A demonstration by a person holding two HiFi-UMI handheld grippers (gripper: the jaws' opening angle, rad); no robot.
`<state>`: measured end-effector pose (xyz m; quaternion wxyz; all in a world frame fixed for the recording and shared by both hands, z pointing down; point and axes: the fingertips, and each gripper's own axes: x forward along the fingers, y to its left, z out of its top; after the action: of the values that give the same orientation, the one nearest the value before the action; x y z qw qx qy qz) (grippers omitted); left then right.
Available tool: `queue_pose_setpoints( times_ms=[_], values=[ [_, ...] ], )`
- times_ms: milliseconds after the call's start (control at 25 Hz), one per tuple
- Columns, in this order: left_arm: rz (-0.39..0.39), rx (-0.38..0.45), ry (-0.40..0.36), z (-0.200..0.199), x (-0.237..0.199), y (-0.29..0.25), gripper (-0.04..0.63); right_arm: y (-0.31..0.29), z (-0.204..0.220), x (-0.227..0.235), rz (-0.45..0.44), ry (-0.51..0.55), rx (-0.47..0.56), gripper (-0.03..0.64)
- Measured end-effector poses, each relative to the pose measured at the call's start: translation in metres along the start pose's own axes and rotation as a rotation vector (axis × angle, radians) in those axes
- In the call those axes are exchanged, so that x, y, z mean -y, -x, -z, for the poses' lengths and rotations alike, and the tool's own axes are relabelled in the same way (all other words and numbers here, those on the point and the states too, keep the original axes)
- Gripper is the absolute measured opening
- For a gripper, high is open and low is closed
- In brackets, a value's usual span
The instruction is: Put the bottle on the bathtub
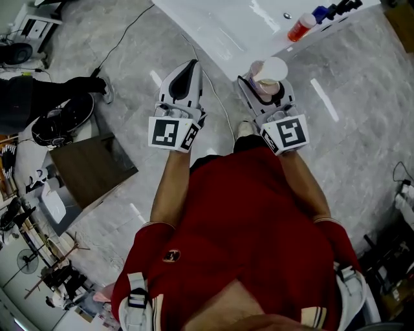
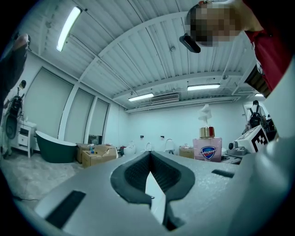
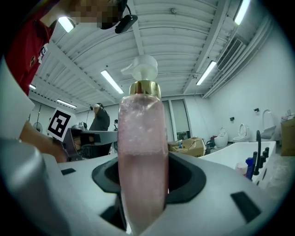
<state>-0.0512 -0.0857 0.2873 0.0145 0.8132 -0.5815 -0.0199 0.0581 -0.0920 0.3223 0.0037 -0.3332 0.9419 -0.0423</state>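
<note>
A clear pump bottle (image 3: 140, 152), half full of pink liquid with a gold collar and white pump, stands upright between my right gripper's (image 3: 141, 186) jaws, which are shut on it. From above, the bottle's white top (image 1: 271, 69) shows in the right gripper (image 1: 265, 87), held in front of the person's chest. The same bottle (image 2: 207, 147) shows a blue label in the left gripper view. My left gripper (image 1: 186, 71) is alongside, its jaws (image 2: 150, 173) shut on nothing. The white bathtub (image 1: 226, 26) lies ahead on the floor, and its rim (image 3: 239, 154) appears to the right.
An orange bottle (image 1: 301, 27), a blue item (image 1: 319, 13) and a black faucet (image 1: 341, 8) sit at the tub's corner. A dark wooden box (image 1: 94, 168) stands to the left. A dark green tub (image 2: 55, 147) and cardboard boxes (image 2: 94, 154) are far off. A cable (image 1: 123, 35) runs over the marble floor.
</note>
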Motion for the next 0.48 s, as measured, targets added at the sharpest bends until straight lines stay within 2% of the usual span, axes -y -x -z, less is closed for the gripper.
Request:
queue_pose_setpoints(
  times_ms=[240, 480],
  values=[
    [-0.028, -0.013, 0.006, 0.008, -0.003, -0.016, 0.006, -0.016, 0.010, 0.012, -0.044, 0.005, -0.032, 0.215],
    [-0.037, -0.034, 0.013, 0.020, -0.010, -0.023, 0.006, -0.030, 0.020, 0.020, -0.043, -0.004, -0.051, 0.215]
  ],
)
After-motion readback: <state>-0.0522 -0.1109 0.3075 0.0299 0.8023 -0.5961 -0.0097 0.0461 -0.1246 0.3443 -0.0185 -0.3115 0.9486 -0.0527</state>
